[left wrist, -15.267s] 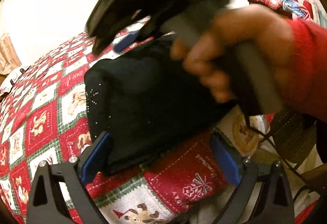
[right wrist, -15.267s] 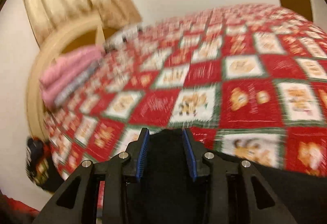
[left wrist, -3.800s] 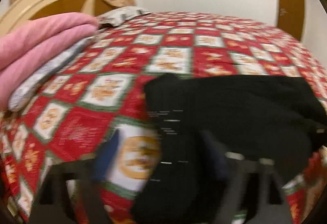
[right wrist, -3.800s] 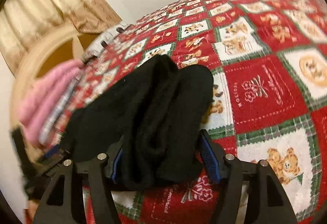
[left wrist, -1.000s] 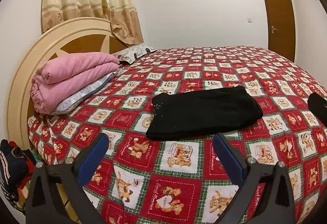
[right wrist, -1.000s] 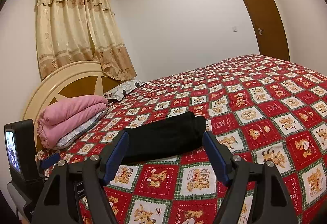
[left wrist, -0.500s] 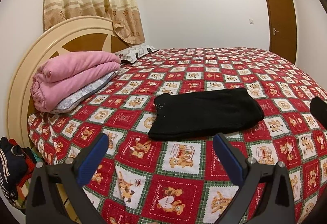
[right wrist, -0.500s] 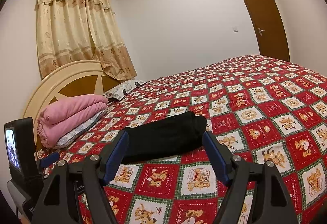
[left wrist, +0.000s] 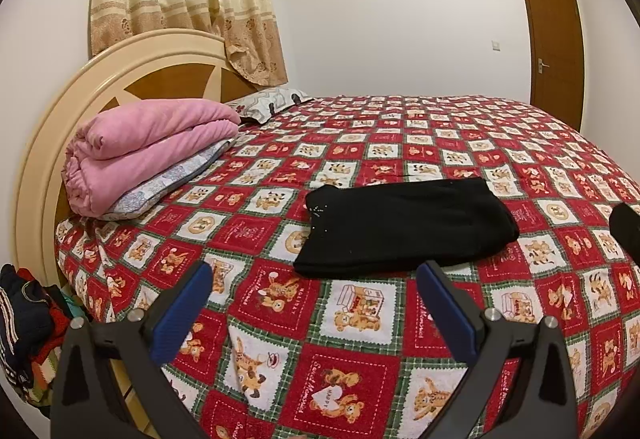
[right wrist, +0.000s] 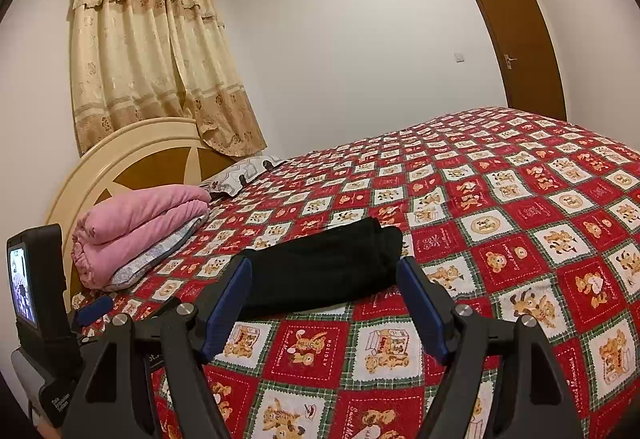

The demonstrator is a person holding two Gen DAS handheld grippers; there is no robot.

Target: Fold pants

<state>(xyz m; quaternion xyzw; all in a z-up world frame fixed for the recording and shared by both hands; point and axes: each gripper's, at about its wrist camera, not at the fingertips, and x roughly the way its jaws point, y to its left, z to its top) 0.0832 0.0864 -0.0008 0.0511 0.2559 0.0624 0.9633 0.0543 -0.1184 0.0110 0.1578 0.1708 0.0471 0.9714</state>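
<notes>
Black pants (left wrist: 404, 225) lie folded into a flat rectangle on the red patchwork bedspread (left wrist: 360, 371). In the right wrist view the pants (right wrist: 324, 271) show as a low dark bundle seen from one end. My left gripper (left wrist: 316, 275) is open, held back from the near edge of the pants, with nothing between its blue pads. My right gripper (right wrist: 324, 267) is open too, short of the bundle and apart from it. The left gripper's body and small screen (right wrist: 24, 291) stand at the left edge of the right wrist view.
A folded pink blanket (left wrist: 148, 143) on a grey pillow rests against the rounded headboard (left wrist: 132, 63). Another pillow (left wrist: 268, 103) lies behind it. Dark clothes (left wrist: 24, 323) are piled beside the bed at the left. A brown door (left wrist: 554, 47) stands at the far right.
Nothing has visibly moved over the last second. Several seconds before, both grippers were close over the pants; now they are drawn back and the pants lie folded.
</notes>
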